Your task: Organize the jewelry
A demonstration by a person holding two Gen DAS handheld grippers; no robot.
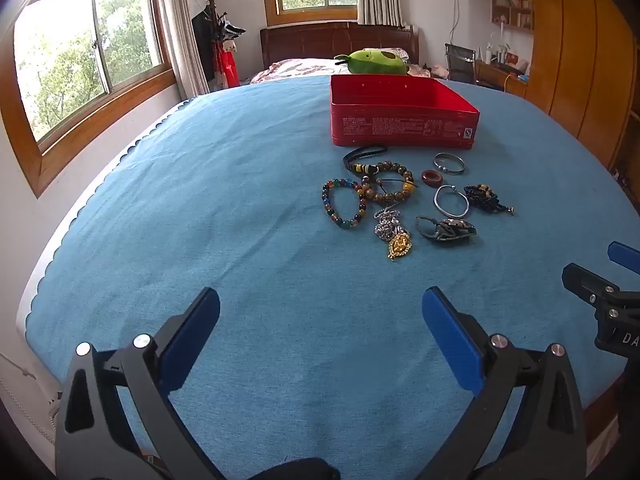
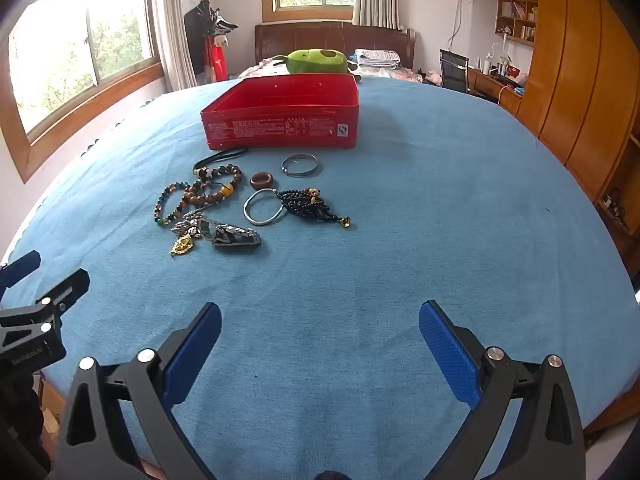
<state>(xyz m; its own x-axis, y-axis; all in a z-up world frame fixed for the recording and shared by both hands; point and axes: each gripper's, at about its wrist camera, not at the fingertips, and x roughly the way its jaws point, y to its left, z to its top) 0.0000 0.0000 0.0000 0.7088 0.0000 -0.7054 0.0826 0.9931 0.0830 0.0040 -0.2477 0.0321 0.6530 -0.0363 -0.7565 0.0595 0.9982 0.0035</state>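
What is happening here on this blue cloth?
A person holds two grippers above the cloth. The left gripper and the right gripper are both open and empty. The jewelry lies in a loose pile before an empty red box. Nothing is sorted yet.

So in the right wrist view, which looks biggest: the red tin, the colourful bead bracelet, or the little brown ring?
Largest to smallest as they look there:
1. red tin, though it lies farthest from the camera
2. colourful bead bracelet, partly overlapped by other pieces
3. brown ring, clearly smallest
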